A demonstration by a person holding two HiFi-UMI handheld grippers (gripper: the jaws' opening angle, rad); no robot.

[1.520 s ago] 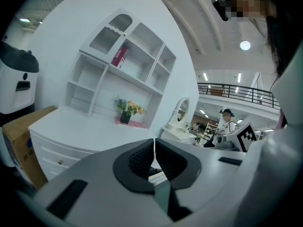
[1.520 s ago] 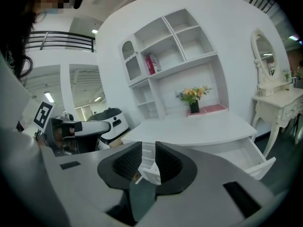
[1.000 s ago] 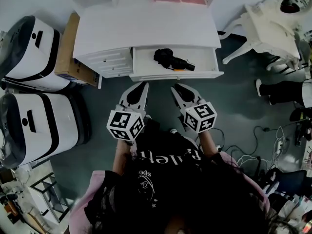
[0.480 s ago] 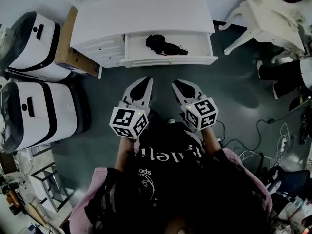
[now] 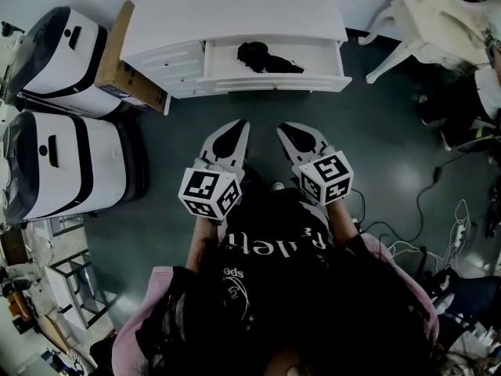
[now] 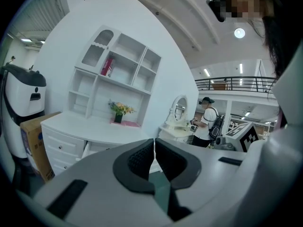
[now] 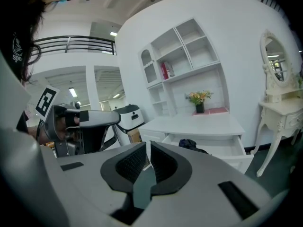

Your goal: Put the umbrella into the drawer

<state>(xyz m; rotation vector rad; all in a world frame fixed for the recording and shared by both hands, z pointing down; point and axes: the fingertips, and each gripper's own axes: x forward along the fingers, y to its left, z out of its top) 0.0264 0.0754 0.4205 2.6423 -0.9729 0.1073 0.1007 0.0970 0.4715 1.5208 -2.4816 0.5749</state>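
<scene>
Umbrella [image 5: 266, 56] centred in drawer [image 5: 325, 53], sides bare

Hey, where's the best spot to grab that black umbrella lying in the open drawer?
The umbrella lies flat in the drawer, bulky and bunched at its left. Probably grip the slimmer end pointing right, coming straight down from above, since the drawer walls block a sideways approach.

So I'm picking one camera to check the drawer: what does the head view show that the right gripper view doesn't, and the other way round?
Only the head view: the person's dark shirt, floor cables, the whole right gripper from above. Only the right gripper view: potted flowers, wall shelves, that gripper's jaws closed on nothing. Both: the white desk, its open drawer, the black umbrella lying inside.
</scene>
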